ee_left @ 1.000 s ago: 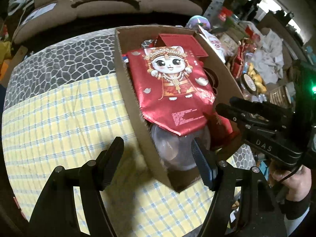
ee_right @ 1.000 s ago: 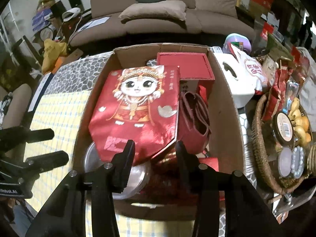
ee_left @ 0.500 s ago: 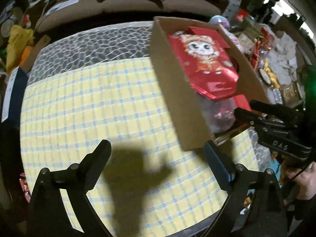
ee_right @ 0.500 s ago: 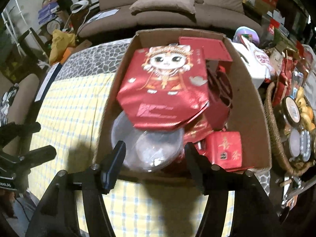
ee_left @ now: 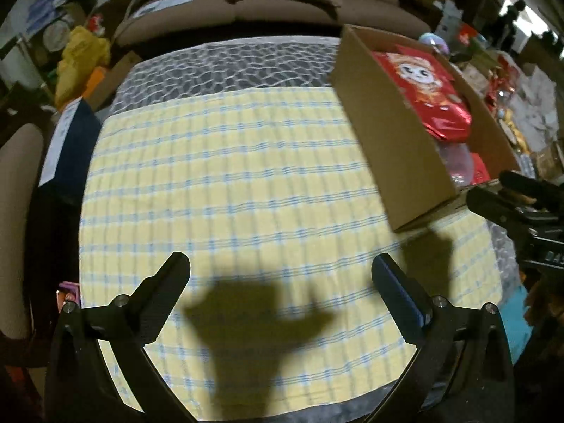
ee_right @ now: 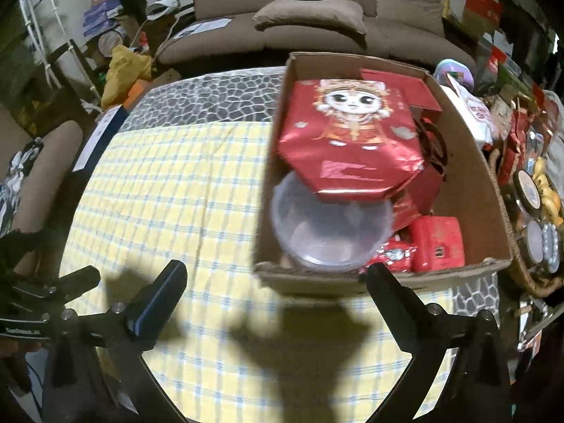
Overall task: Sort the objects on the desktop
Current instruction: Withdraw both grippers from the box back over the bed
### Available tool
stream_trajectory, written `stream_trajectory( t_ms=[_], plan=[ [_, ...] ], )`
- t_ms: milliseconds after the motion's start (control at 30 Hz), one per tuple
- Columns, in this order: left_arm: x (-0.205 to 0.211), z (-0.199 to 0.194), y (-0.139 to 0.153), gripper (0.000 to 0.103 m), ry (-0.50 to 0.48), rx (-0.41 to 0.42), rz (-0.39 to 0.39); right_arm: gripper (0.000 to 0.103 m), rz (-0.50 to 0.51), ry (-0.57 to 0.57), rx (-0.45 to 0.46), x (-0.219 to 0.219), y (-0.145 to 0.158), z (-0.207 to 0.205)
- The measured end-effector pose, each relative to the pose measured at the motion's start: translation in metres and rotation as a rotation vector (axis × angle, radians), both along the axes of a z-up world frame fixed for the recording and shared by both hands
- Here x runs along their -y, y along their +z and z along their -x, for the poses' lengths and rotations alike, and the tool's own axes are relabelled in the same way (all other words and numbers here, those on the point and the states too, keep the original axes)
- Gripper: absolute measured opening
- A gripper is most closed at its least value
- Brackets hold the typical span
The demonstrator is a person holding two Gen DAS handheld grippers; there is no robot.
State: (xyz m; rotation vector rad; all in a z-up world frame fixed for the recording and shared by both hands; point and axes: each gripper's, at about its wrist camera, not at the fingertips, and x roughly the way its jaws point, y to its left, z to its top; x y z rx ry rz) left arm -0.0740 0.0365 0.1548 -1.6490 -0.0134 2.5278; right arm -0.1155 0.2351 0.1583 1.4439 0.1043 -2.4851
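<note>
Cardboard box (ee_right: pixel 469 190) (red bags and a clear tub inside) sits on our checked cloth (ee_left: pixel 225 190); our left gripper (ee_left: pixel 282 275) and right gripper (ee_right: pixel 276 282) are opening wide, empty.

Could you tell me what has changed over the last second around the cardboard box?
Both grippers pulled back from the cardboard box toward the yellow checked cloth, jaws opening, nothing between them: left gripper, right gripper. The red cat bag and clear bowl stayed in the box.
</note>
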Motion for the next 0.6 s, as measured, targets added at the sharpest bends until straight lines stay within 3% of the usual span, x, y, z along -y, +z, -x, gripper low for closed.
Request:
stream_trajectory(
  t_ms=[267,600],
  plan=[
    [0.041,-0.028,-0.015,0.103,0.121,-0.071,0.066,0.103,-0.025,0.051,-0.040,0.046,-0.016,-0.025],
    [0.063,-0.051,-0.059,0.103,0.168,-0.074,0.069,0.103,0.053,0.048,0.023,0.080,-0.079,-0.047]
  ],
)
